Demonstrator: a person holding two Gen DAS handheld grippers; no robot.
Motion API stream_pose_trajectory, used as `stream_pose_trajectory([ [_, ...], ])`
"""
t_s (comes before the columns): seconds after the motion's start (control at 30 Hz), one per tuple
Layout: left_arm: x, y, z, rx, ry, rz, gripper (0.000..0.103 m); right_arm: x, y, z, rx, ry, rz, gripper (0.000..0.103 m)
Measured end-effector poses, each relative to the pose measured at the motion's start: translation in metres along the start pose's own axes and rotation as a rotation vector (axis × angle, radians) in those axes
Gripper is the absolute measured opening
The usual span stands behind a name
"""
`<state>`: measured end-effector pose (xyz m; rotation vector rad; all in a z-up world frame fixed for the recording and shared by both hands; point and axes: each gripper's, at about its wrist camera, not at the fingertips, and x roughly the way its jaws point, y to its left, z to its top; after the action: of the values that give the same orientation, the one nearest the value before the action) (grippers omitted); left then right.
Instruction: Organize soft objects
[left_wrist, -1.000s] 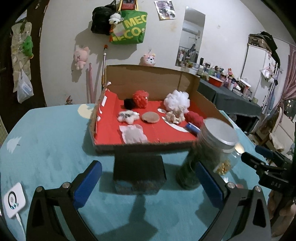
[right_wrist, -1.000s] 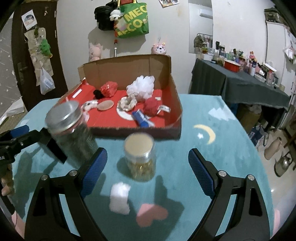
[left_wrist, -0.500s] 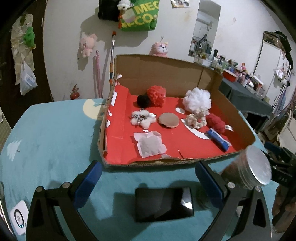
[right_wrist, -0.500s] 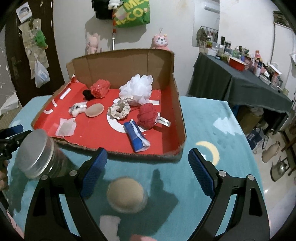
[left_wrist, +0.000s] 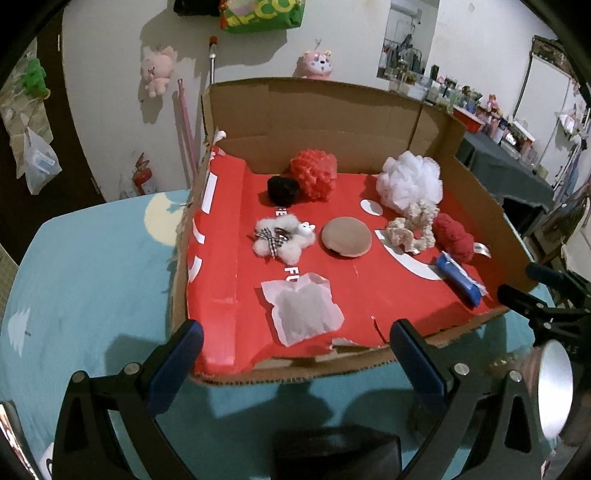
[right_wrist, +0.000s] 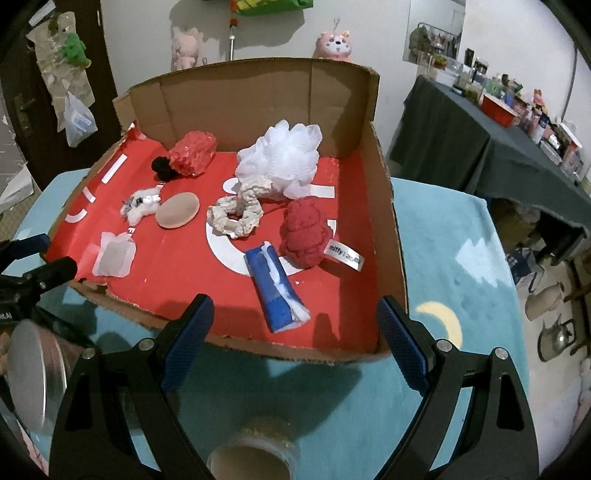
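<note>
A cardboard box (left_wrist: 332, 110) with a red floor holds the soft things: a red pouf (left_wrist: 314, 173), a black pom (left_wrist: 282, 190), a white mesh pouf (left_wrist: 410, 181), a white fluffy toy (left_wrist: 282, 240), a tan round puff (left_wrist: 346, 236), a cream scrunchie (left_wrist: 413, 230), a dark red knit ball (right_wrist: 304, 232), a blue pack (right_wrist: 275, 288) and a white sachet (left_wrist: 303, 312). My left gripper (left_wrist: 295, 345) is open at the box's front left edge. My right gripper (right_wrist: 295, 325) is open at the front right edge, just before the blue pack. Neither holds anything.
The box sits on a teal rug-covered table (left_wrist: 92, 277). A jar with a silver lid (right_wrist: 33, 373) stands between the two grippers. A tan-lidded jar (right_wrist: 251, 458) is under the right gripper, a black slab (left_wrist: 336, 458) under the left. A dark cluttered table (right_wrist: 480, 147) stands to the right.
Both grippers have moved up and forward to the box's front edge. The jars and the black slab have slid toward the bottom and sides of the views.
</note>
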<state>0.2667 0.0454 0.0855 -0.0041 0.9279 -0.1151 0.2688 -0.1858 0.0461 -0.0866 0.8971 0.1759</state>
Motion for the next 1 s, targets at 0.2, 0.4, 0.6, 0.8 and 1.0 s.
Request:
stream_pose_trajectory([
  [0.2,0.013,-0.004,0.007,0.007,0.041,-0.004,0.103,0.014,0.001,0.009,-0.002,0.046,-0.012,0.090],
  [0.4,0.021,-0.006,0.009,0.010,0.062,0.007,0.103,0.019,0.002,0.012,-0.011,0.066,-0.018,0.090],
  [0.6,0.028,-0.007,0.010,0.008,0.097,0.010,0.103,0.025,-0.001,0.015,0.009,0.096,-0.008,0.090],
  [0.8,0.032,-0.004,0.011,-0.002,0.115,0.025,0.103,0.029,0.001,0.016,0.001,0.113,-0.023,0.090],
  [1.0,0.035,-0.003,0.010,0.001,0.126,0.032,0.103,0.030,0.003,0.014,-0.018,0.120,-0.038,0.090],
])
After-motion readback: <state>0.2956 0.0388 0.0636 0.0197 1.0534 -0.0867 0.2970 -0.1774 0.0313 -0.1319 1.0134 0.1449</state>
